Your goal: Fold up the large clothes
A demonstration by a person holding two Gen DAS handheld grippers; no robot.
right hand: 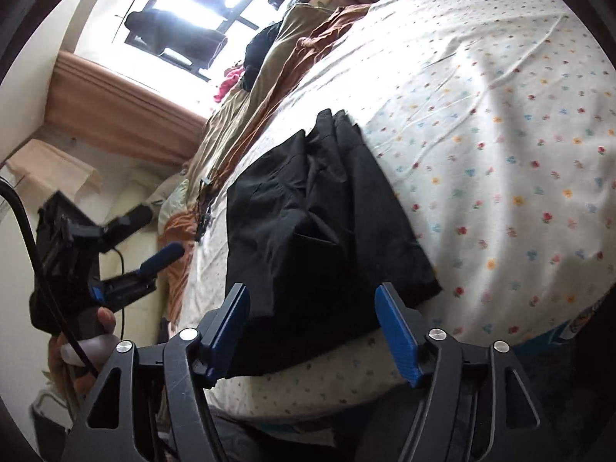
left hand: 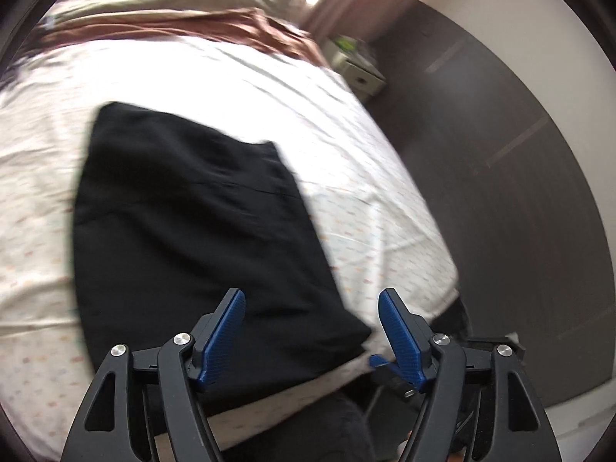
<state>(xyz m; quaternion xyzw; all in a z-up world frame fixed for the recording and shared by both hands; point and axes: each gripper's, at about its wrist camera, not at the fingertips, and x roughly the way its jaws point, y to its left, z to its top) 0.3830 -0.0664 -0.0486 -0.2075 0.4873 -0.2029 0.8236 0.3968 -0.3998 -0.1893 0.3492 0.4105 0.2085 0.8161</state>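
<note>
Currently black garment lies folded in a rough rectangle on floral bedsheet, near bed's front edge, some creases. No legible writing. Brown blanket bunched farther back. Left gripper and right gripper both wide apart, holding nothing, above garment's near edge.

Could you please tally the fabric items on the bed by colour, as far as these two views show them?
Black: 2, the folded garment and a dark heap near the window.
Brown: 1, the rust blanket.
Beige: 1, the cover.
Pink: 1, a small cloth.
Floral white: 1, the bedsheet.
Total: 6
</note>
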